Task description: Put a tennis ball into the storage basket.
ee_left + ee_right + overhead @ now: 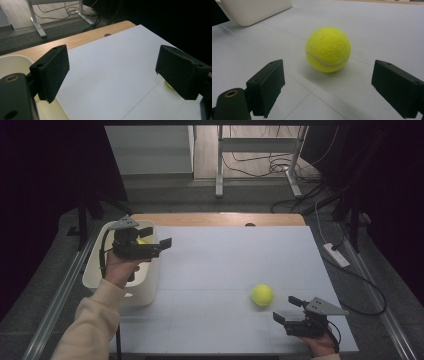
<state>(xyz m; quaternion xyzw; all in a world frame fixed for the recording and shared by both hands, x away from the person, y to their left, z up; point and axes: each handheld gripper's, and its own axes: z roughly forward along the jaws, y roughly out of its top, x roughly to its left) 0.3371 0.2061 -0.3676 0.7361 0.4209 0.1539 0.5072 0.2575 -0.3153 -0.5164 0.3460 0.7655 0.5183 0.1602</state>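
A yellow tennis ball (262, 295) rests on the white table top (220, 265), right of centre and near the front. My right gripper (286, 310) is low over the table just behind and to the right of it. In the right gripper view the ball (328, 49) lies a short way ahead of the right gripper (329, 78), which is open and apart from it. My left gripper (156, 237) hovers over a white bin (95, 270) at the table's left edge, open and holding nothing. A small yellow patch (141, 241) shows in the bin under it.
The left gripper (113, 62) looks across the white top, with the bin's rim (15, 58) at lower left and a sliver of the ball (169, 85) behind one jaw. A wooden strip (215, 219) runs along the far edge. Cables and desk legs lie on the floor beyond.
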